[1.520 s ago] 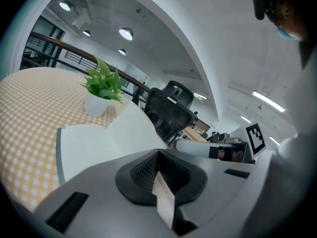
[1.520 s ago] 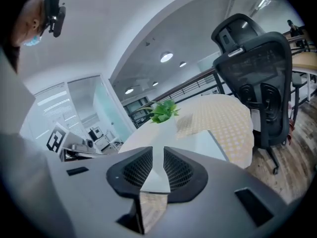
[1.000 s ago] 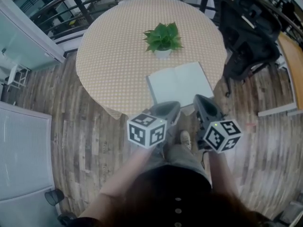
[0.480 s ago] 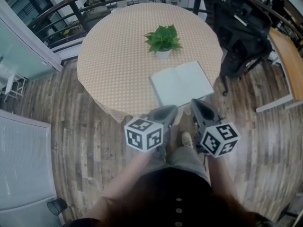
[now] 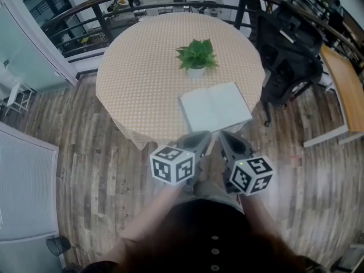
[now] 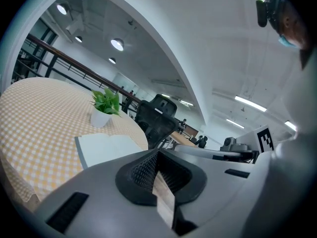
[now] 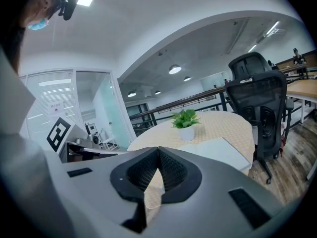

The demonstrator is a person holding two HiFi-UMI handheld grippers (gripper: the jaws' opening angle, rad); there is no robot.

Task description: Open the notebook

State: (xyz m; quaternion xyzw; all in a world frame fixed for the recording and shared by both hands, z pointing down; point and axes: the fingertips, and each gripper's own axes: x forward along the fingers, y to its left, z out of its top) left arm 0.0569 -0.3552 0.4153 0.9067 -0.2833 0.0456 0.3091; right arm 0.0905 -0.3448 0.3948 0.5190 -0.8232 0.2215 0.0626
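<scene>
Wood-plank floor surrounds a round table under a checked cloth, with a potted plant near its middle. Just short of the table's near edge, the left gripper has its jaws together with nothing between them. Beyond it the notebook lies on the cloth, already spread flat with white pages up, in front of the plant and apart from it. The right gripper, beside the left, is likewise closed and empty. A black office chair stands far right. The opening looks finished, so the sound course is keeping both tongs clear of the pages and the cloth's hanging edge, lest a page flip back.
</scene>
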